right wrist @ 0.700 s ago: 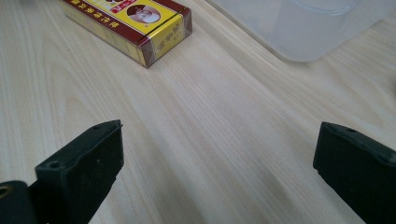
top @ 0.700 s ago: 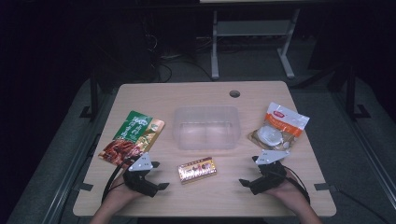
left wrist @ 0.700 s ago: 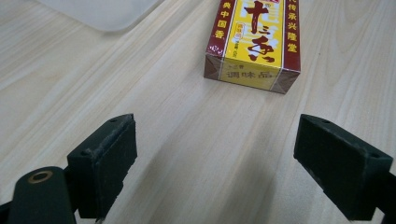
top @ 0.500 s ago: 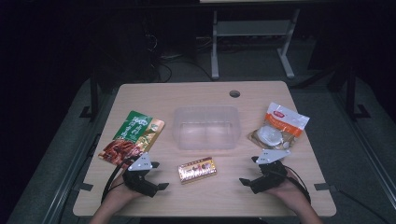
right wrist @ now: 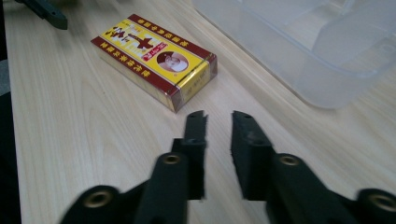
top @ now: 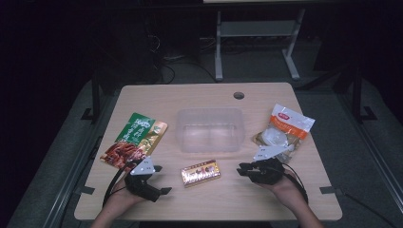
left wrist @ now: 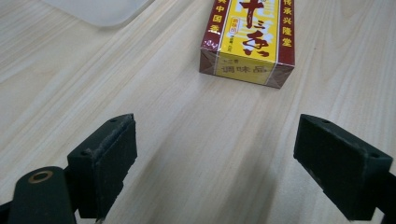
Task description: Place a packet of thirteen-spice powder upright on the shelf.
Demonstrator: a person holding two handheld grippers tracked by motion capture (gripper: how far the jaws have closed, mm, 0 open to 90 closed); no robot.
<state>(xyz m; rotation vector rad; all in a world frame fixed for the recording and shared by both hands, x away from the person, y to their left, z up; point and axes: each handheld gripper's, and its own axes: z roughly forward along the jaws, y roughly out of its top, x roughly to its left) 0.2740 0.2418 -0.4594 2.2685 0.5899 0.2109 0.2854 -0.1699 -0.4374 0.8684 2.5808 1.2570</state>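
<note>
Two grippers flank the box (top: 200,172): left gripper (top: 159,179) gapes wide, right gripper (top: 242,170) nearly closed, both empty; I risk shoving it sideways.

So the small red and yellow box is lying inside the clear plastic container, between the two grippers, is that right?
Not quite. The red and yellow box lies on the bare table, in front of the clear container, not inside it. The high view shows this. It does lie between the left gripper and the right gripper.
</note>
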